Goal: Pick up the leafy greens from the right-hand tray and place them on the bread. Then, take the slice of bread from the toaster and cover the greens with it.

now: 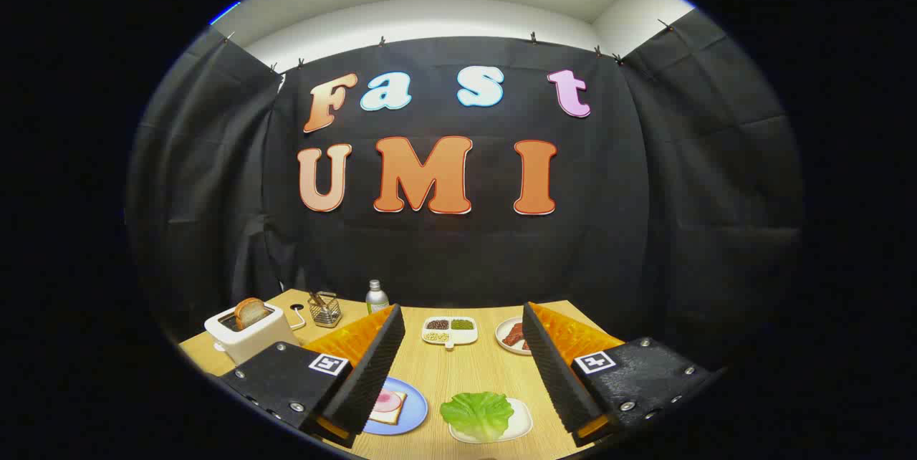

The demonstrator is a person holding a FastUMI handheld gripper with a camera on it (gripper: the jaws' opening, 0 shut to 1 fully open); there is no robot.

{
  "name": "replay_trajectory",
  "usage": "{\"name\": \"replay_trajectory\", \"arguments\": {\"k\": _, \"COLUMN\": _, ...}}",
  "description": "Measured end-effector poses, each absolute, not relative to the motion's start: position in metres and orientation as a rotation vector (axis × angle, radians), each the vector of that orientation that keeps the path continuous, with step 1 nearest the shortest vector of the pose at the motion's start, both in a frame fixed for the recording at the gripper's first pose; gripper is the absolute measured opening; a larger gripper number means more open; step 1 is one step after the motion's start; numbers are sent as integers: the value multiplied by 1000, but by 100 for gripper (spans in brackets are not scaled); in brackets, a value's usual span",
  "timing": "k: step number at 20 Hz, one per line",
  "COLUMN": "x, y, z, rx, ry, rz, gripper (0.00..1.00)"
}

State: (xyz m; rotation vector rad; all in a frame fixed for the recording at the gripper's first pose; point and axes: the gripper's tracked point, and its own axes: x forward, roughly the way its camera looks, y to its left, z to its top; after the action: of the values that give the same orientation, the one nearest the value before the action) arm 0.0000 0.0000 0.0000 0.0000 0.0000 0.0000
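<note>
Lower left of frame: white toaster [247,334] on the wooden table [458,374], one slice [250,312] of browned bread standing upright in its slot, top half sticking out. Just right of the toaster, a small white loop-shaped item [296,316] lies flat; what it is cannot be told. Next right, a wire basket [326,309] with something thin leaning in it. Right again, near the table's back edge, a small bottle [376,297] with a silver cap and green label.

Bottom, left of centre: blue plate [410,413], partly hidden behind the left finger. On it a slice of bread [390,406] with a pink round piece on top.

Centre, far side of the table: white divided dish [450,332] with three compartments, dark grains, green grains, pale grains.

Bottom centre: leafy greens [477,413], a bright green crinkled leaf on a white tray [525,423], just right of the blue plate, apart from it. The greens sit between the two fingers, slightly nearer the right one, not touched by either.

Right of centre: white plate [505,334] with reddish-brown strips, its right part hidden behind the right finger.

Gripper [462,374]: jaws spread wide, released, nothing held. Fingers above the table, flanking both front dishes.
</note>
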Motion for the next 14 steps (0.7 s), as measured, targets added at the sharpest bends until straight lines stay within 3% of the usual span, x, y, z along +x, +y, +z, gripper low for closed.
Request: {"name": "replay_trajectory", "arguments": {"k": 14, "x": 14, "y": -16, "z": 6, "rx": -19, "ry": 11, "rz": -2, "gripper": 99}}
